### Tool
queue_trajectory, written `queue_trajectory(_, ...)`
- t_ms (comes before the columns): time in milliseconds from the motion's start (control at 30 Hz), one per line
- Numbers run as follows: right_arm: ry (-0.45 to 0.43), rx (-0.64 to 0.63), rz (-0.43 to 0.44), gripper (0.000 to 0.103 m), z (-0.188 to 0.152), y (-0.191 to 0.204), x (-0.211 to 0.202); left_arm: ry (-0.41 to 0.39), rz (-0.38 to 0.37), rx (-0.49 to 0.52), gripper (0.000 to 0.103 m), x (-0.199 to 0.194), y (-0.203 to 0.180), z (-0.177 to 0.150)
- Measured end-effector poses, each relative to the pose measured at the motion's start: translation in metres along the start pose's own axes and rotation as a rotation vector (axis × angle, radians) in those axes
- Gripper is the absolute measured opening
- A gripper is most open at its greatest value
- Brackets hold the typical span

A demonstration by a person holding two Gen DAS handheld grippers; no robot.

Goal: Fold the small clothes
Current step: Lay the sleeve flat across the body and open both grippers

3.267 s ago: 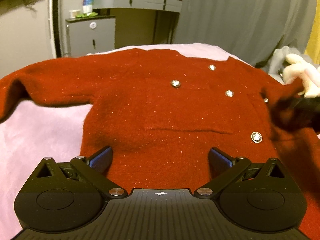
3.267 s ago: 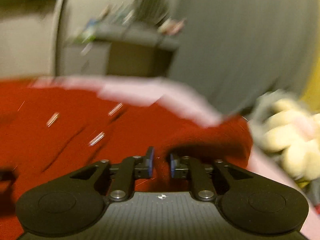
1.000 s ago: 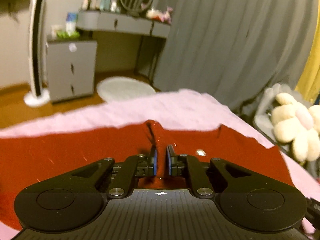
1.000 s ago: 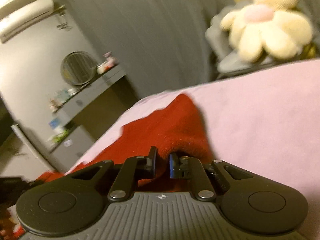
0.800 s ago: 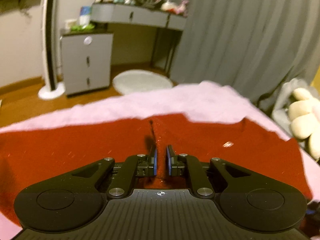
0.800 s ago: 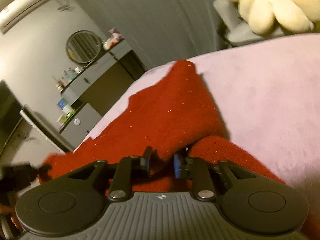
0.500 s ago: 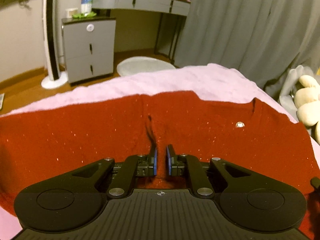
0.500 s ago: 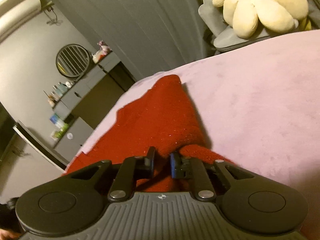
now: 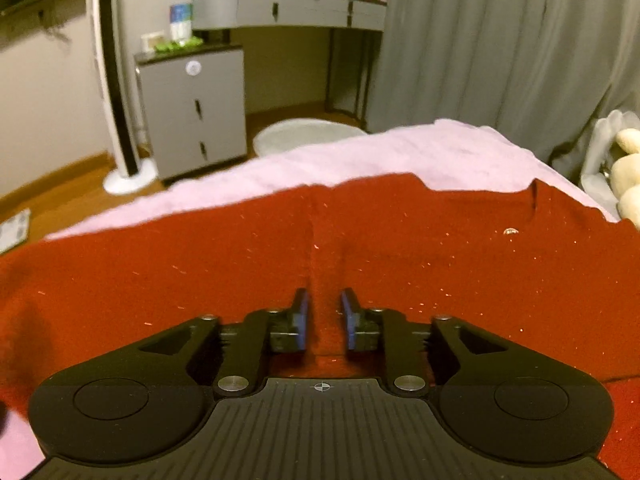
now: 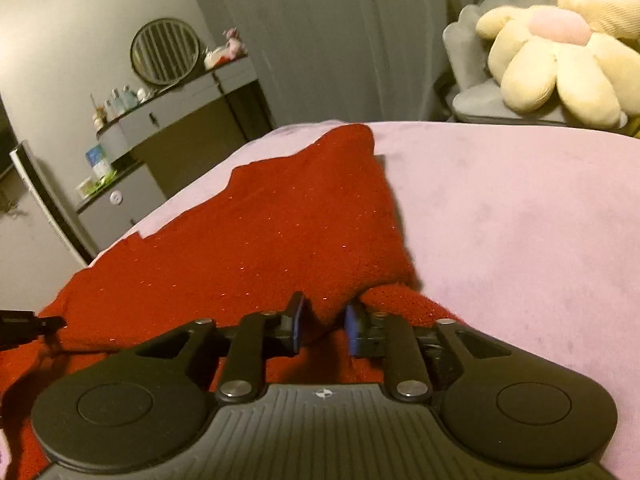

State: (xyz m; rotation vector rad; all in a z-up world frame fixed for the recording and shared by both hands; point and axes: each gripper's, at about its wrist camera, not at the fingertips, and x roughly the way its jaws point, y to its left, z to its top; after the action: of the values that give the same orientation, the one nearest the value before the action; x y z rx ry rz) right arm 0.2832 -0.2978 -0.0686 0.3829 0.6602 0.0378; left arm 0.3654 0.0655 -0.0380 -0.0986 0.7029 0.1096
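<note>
A red knit cardigan with silver buttons lies spread on a pink bed cover. In the left wrist view my left gripper sits low over the cardigan, its jaws a little apart around a raised ridge of fabric. In the right wrist view the cardigan has a folded-over flap with a sleeve edge below it. My right gripper is partly open with a fold of that flap between its pads. The other gripper's tip shows at the far left.
A grey drawer unit, a white tower fan and a round white rug stand beyond the bed's far edge. A grey dressing table and grey curtains are behind. A cream flower plush sits on a grey chair at the right.
Both grippers have parted their jaws from tightly shut on the cardigan. The left one has come lower over the cloth, and the pinched ridge has flattened.
</note>
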Motion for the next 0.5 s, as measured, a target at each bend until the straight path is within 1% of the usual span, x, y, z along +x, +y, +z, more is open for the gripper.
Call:
queue_trajectory(33,0.035,-0.013,0.019,0.037,0.007,-0.001,-0.006,-0.018,0.017,0.009,0.028,-0.007,0.0,0.001)
queue_trajectory(67,0.058,-0.025,0.031,0.041,0.014,-0.002,-0.013,-0.037,0.029,0.012,0.025,-0.013,0.001,0.002)
queue_trajectory(100,0.074,-0.052,0.026,0.052,0.02,-0.001,-0.022,-0.065,0.034,0.011,0.025,-0.022,0.002,0.002)
queue_trajectory(133,0.06,-0.081,0.004,0.056,0.025,0.001,-0.031,-0.083,0.033,0.007,0.025,-0.028,0.003,0.003)
queue_trajectory(200,-0.019,-0.123,-0.043,0.056,0.033,0.007,-0.051,-0.111,0.016,-0.009,0.025,-0.038,0.004,0.006)
queue_trajectory(267,-0.101,-0.097,-0.021,0.056,0.036,0.013,-0.062,-0.115,-0.028,-0.027,0.025,-0.042,0.0,0.008)
queue_trajectory(300,-0.123,-0.091,-0.001,0.055,0.034,0.017,-0.061,-0.096,-0.059,-0.031,0.027,-0.039,-0.004,0.008)
queue_trajectory(367,-0.113,-0.131,0.017,0.043,0.019,0.031,-0.043,-0.051,-0.086,-0.034,0.028,-0.03,-0.012,0.004)
queue_trajectory(400,-0.089,-0.166,0.0,0.028,0.011,0.037,-0.031,-0.025,-0.094,-0.038,0.026,-0.024,-0.015,0.002)
queue_trajectory(433,-0.054,-0.206,-0.043,0.02,0.001,0.042,-0.018,0.001,-0.106,-0.047,0.025,-0.019,-0.018,-0.002)
queue_trajectory(500,-0.041,-0.246,-0.117,0.014,-0.011,0.046,0.0,0.041,-0.13,-0.05,0.025,-0.009,-0.022,-0.008)
